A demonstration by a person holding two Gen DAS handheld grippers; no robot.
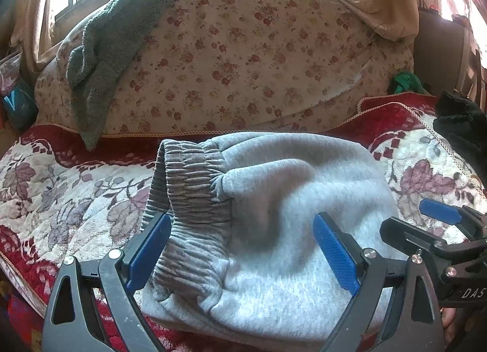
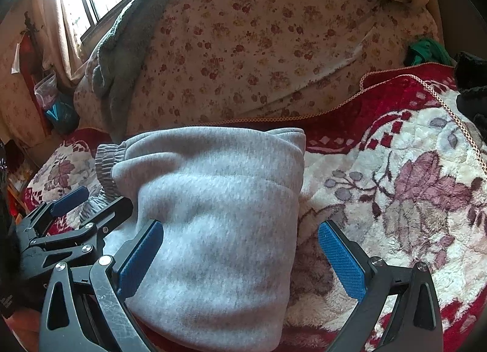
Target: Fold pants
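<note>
Pants (image 1: 274, 200): grey, folded into a thick bundle on the bed's floral blanket (image 2: 411, 187), waistband to the left.
Left gripper (image 1: 242, 248): fingers wide apart, holding nothing, over the waistband end.
Right gripper (image 2: 240, 256): fingers wide apart, empty, straddling the bundle's right edge.
Risk: bulky fleece may spring open if nudged.

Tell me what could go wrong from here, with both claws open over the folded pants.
1. The gray pants sit as a puffy bundle on the plush blanket; the fold may spring open.
2. The left claw straddles the bunched waistband; closing could pinch only elastic, dragging the fold apart.
3. The right claw spans the bundle's right edge, so it may grab blanket too.
</note>
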